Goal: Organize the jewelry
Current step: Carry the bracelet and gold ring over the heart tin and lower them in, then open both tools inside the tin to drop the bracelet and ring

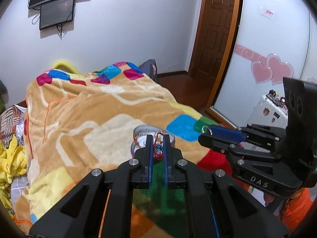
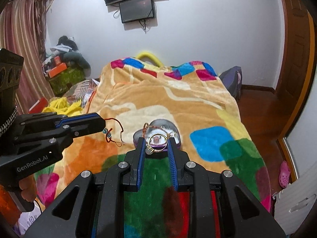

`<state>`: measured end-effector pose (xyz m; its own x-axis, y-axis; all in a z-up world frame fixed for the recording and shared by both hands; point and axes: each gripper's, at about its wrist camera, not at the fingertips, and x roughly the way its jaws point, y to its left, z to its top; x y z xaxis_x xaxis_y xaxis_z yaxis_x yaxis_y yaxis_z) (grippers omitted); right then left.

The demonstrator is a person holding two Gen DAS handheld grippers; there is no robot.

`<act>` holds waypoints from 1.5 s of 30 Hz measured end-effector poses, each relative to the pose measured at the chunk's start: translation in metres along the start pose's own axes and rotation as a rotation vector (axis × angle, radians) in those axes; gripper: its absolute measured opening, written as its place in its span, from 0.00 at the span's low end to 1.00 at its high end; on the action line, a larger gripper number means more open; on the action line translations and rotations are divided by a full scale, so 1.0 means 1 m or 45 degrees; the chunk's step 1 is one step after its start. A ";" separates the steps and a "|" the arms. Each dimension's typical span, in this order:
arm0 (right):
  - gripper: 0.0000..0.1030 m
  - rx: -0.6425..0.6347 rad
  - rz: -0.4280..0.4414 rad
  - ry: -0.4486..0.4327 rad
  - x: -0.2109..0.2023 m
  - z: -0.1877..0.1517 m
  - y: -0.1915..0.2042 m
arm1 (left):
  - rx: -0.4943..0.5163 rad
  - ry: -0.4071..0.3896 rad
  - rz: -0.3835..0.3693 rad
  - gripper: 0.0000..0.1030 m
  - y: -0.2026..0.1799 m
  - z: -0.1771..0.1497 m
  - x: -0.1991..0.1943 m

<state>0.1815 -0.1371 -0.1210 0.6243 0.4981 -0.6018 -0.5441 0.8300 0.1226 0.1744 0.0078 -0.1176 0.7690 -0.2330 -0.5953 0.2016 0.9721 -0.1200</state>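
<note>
Right wrist: red cord bracelet (image 2: 114, 129) dangles downward from left hand-held gripper (image 2: 103, 126).

The left tongs (image 1: 158, 141) cover the middle of the heart-shaped tin (image 1: 138, 133) on the blanket (image 1: 89, 109), so its contents cannot be made out there. The beads on the red cord bracelet (image 1: 158, 148) are too small to tell apart. In the right wrist view, the right tongs (image 2: 156, 144) hide the tin's near rim, and the gold bangle (image 2: 157, 142) blurs against it.
</note>
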 end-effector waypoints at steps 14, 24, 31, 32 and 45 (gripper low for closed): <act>0.20 0.026 0.001 -0.026 0.014 0.013 -0.010 | -0.050 -0.052 -0.032 0.07 0.011 0.021 0.015; 0.20 0.041 0.010 0.012 0.035 0.015 -0.017 | -0.094 -0.017 -0.038 0.07 0.023 0.021 0.041; 0.20 0.047 0.013 0.074 0.055 0.011 -0.023 | -0.135 0.052 -0.024 0.07 0.032 0.014 0.067; 0.20 0.048 0.014 0.083 0.057 0.010 -0.024 | -0.137 0.059 -0.024 0.07 0.033 0.013 0.069; 0.20 0.060 0.028 0.167 0.079 0.002 -0.032 | -0.141 0.174 -0.067 0.07 0.032 0.002 0.102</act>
<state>0.2499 -0.1238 -0.1708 0.5324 0.4816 -0.6962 -0.5276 0.8319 0.1719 0.2603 0.0150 -0.1807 0.6681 -0.2853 -0.6872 0.1658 0.9574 -0.2363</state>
